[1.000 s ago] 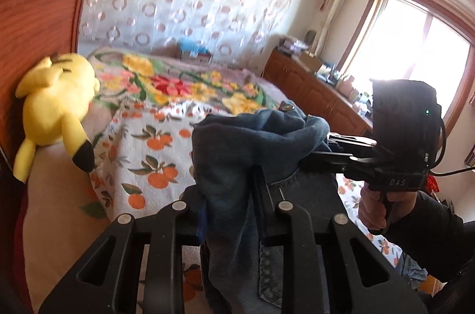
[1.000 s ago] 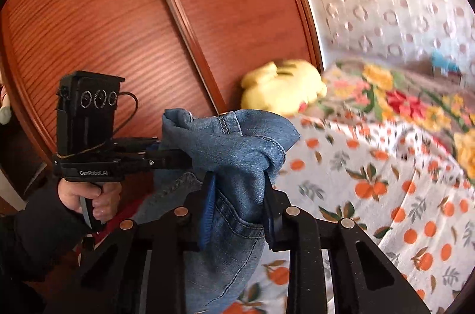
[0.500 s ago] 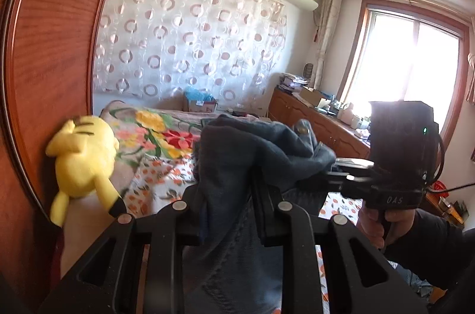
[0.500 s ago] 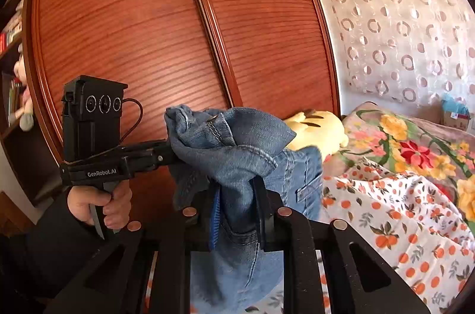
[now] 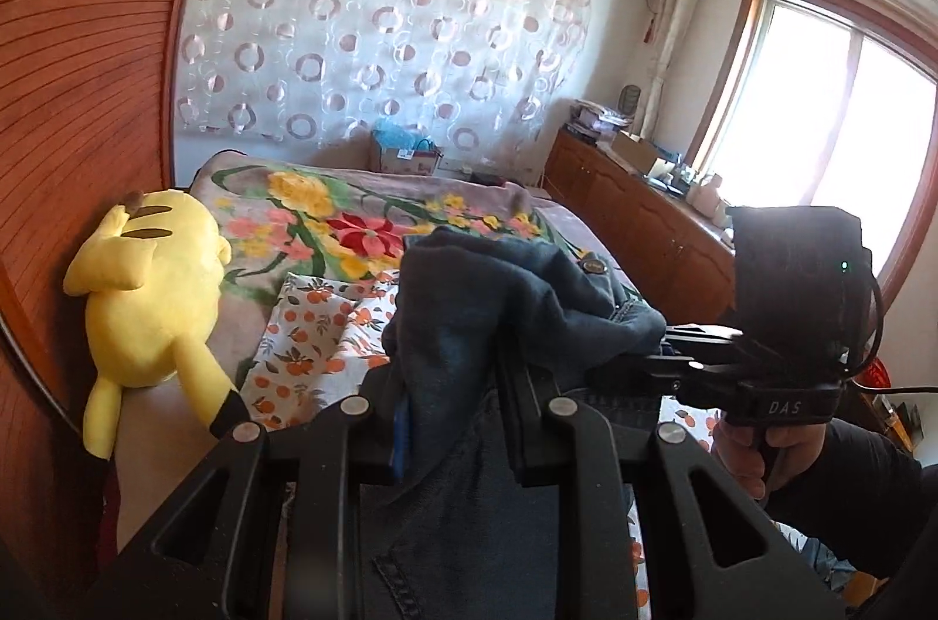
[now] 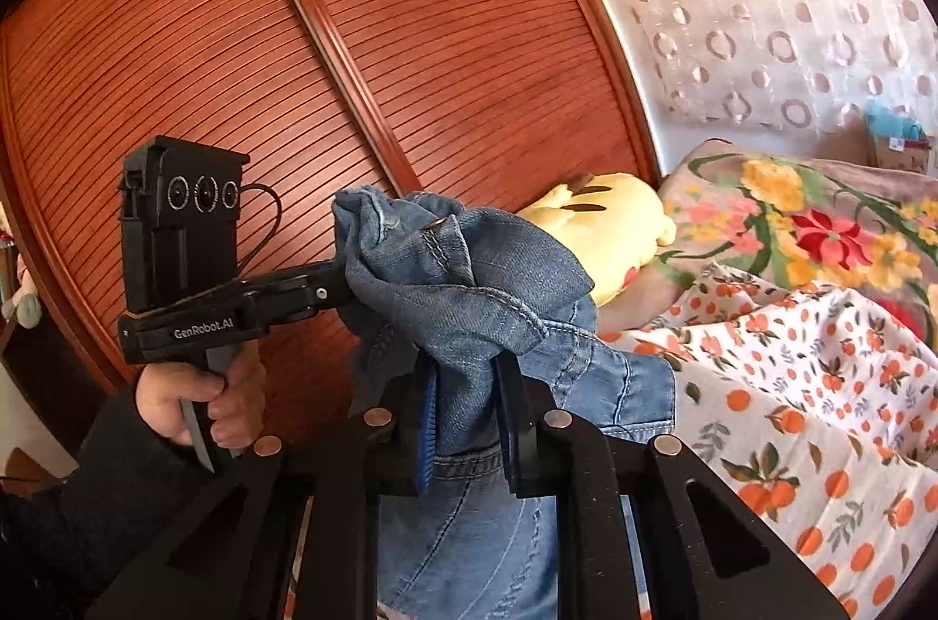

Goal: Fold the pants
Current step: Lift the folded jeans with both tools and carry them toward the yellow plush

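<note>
Both grippers raised — left gripper (image 5: 451, 421) and right gripper (image 6: 466, 421) apparently clamped.

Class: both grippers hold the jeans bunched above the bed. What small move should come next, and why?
Probably draw the two grippers apart. Left gripper and right gripper both clamp the jeans close together, so the denim hangs crumpled; spreading it would flatten it for folding on the bed.

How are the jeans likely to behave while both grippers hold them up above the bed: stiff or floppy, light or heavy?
Probably floppy: the jeans bunch and droop over the right gripper and left gripper. Likely fairly heavy for cloth: thick seamed denim hangs straight down below the jaws. Slipping seems unlikely, since both pinch a thick wad.
</note>
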A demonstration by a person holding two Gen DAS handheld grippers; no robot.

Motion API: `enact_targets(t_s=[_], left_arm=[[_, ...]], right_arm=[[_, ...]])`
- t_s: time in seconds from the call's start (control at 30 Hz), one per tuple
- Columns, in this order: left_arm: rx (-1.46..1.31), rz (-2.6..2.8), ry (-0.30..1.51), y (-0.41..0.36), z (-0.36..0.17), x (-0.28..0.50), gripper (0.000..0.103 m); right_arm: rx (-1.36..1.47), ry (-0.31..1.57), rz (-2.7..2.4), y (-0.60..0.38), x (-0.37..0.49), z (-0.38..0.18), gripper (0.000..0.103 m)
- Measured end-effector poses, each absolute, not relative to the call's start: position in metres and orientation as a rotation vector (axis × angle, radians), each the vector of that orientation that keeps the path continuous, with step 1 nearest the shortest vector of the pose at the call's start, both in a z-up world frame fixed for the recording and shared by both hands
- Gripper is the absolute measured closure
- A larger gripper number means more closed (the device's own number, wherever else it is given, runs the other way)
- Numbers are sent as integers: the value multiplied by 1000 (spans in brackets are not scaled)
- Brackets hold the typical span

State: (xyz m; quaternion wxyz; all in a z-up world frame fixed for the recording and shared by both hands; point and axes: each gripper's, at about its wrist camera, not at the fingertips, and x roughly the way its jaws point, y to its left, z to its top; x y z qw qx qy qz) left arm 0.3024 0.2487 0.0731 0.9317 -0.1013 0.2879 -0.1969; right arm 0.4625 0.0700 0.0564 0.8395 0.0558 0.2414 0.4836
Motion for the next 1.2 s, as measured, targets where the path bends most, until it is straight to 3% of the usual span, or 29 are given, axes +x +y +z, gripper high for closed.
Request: enact_targets(t_s=[0.3, 0.5, 0.8, 1.2], left_arm=[[-210, -286, 529, 301, 120, 232, 78], [-165, -287, 539, 290, 146, 231, 78], [-250, -433, 775, 216, 39, 352, 78], [-143, -439, 912, 166, -6, 412, 78]], right_arm=[[108, 465, 1163, 135, 450, 83, 86], [225, 480, 1242, 117, 463, 75, 86], [276, 725, 1052, 21, 552, -25, 86], [177, 822, 871, 13, 576, -40, 86]])
